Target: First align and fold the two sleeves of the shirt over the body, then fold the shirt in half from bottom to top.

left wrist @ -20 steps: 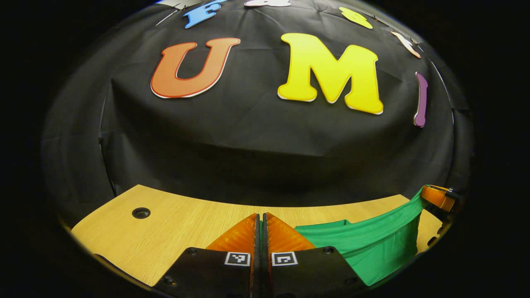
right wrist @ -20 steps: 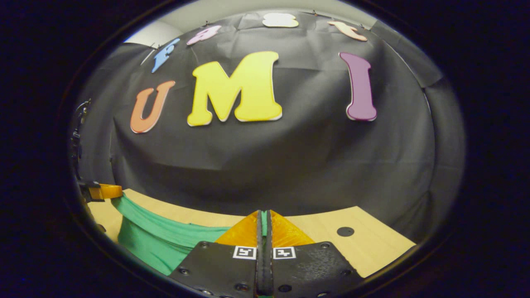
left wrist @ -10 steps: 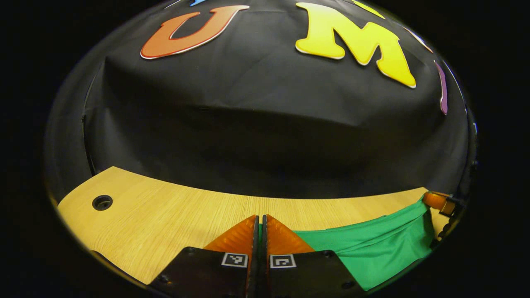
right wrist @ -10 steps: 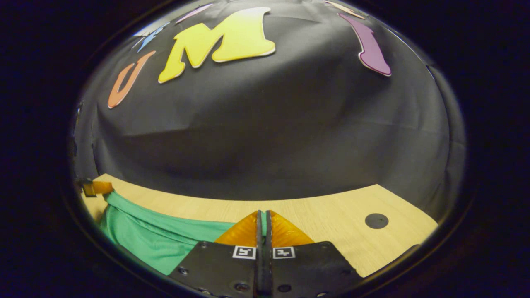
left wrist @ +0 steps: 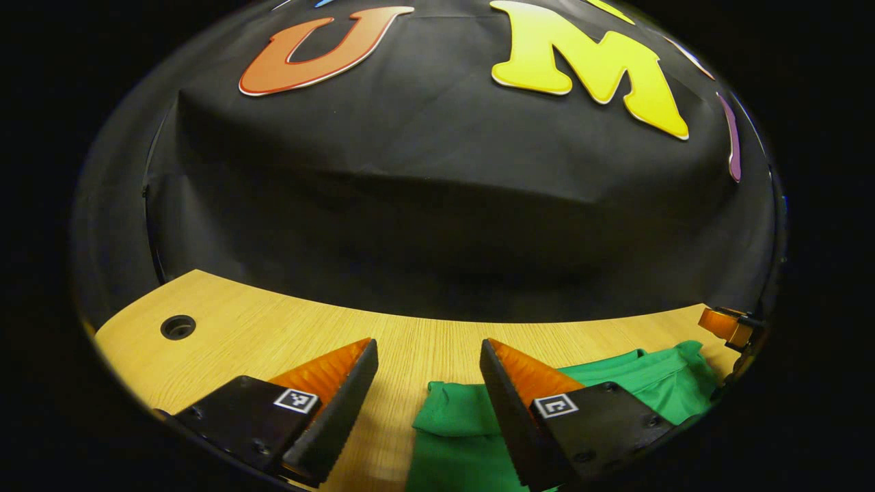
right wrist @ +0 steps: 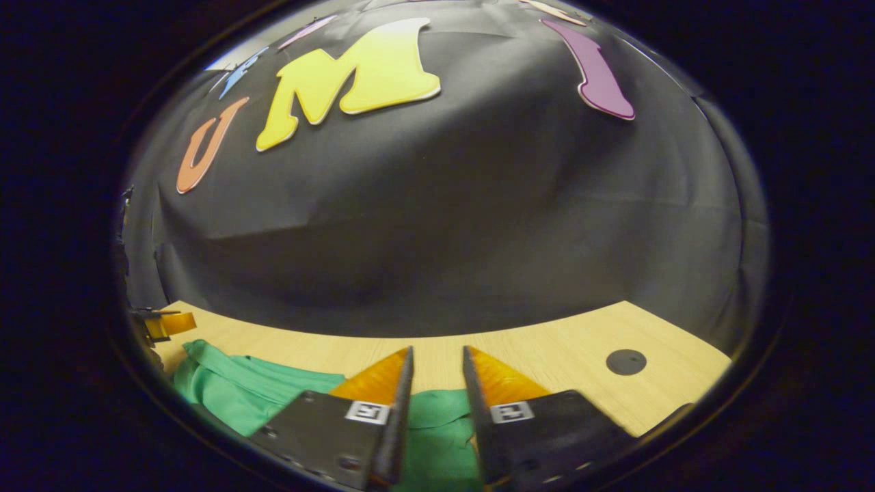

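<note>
The left gripper [left wrist: 427, 355] stands with its two fingers spread wide apart above a wooden table [left wrist: 273, 335], nothing held between them, while a green shirt [left wrist: 465, 424] lies on the tabletop beneath and between the fingers, its rumpled upper edge bunched into a soft roll just inside the right-hand finger. In the left gripper view the shirt runs on to the right along the table's near side, rising in loose folds toward the far edge of the scene, where the tip of the other gripper shows close above the cloth. A round cable hole [left wrist: 178, 327] sits in the tabletop well off to the left, apart from the shirt. The right gripper [right wrist: 437, 359] is likewise parted, though more narrowly, its fingers free of the cloth, and the green fabric lies flat between them and spreads away to the left in the right gripper view, ending in a creased corner near the tip of the other gripper at the far left. A dark round cap [right wrist: 626, 361] marks the tabletop to the right, well clear of the shirt. Behind the table's far edge in both views hangs the booth's black cloth wall [right wrist: 437, 225].
</note>
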Tool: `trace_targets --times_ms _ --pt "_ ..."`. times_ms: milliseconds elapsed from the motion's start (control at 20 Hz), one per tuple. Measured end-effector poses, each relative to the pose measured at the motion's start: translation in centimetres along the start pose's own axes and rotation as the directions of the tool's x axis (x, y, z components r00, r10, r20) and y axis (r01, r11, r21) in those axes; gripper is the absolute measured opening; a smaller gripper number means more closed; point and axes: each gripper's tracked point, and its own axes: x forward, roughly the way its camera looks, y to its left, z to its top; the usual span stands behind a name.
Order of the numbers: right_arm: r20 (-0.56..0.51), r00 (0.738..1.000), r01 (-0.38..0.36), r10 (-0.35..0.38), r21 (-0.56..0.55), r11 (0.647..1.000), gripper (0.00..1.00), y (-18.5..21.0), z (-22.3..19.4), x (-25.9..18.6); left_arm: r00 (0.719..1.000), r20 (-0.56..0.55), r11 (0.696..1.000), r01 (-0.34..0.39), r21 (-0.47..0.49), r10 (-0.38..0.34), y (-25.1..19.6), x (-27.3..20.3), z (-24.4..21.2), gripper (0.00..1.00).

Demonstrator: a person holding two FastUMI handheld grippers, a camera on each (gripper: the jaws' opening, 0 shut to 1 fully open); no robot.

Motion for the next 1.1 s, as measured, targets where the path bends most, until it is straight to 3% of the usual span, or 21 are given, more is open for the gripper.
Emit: trace_targets --times_ms 150,350,600,750,900,950,1000,1100 --pt "0.011 0.999 0.041 -0.041 -0.037 0.998 0.96 -0.2 0.1 -0.2 0.999 0.03 0.999 0.019 0.041 -0.02 -0.6 -0.5 0.3 1.0" --pt "0.044 0.998 0.05 -0.049 -0.033 0.998 0.96 -0.4 0.6 -0.6 0.996 0.09 0.999 0.019 0.027 -0.021 -0.4 -0.9 1.2 1.0" --pt "0.101 0.992 0.056 -0.071 0.146 0.988 0.93 -2.2 1.4 -1.2 0.992 0.119 0.998 0.038 0.043 -0.043 -0.8 -1.1 1.5 1.0" --pt "0.062 0.994 0.082 -0.087 0.091 0.993 0.95 -2.6 0.5 -1.6 0.989 0.121 0.996 0.083 0.036 -0.087 -1.2 -1.7 1.7 1.0" --pt "0.094 0.994 0.044 -0.051 0.075 0.996 0.96 -1.8 2.0 -3.9 0.978 0.204 0.999 0.027 0.041 -0.035 0.3 -3.7 3.5 1.0" --pt "0.117 0.991 0.05 -0.058 0.071 0.996 0.91 -2.2 2.5 -5.0 0.974 0.227 0.999 0.009 0.04 -0.018 0.7 -4.8 3.9 1.0" --pt "0.146 0.985 0.078 -0.086 0.064 0.995 0.96 -3.1 3.0 -6.2 0.969 0.245 0.999 0.001 0.04 -0.011 1.0 -5.9 4.1 1.0" --pt "0.177 0.978 0.101 -0.108 0.05 0.994 0.96 -4.3 3.5 -8.9 0.967 0.253 0.999 -0.017 0.049 0.004 1.8 -7.9 3.5 1.0"
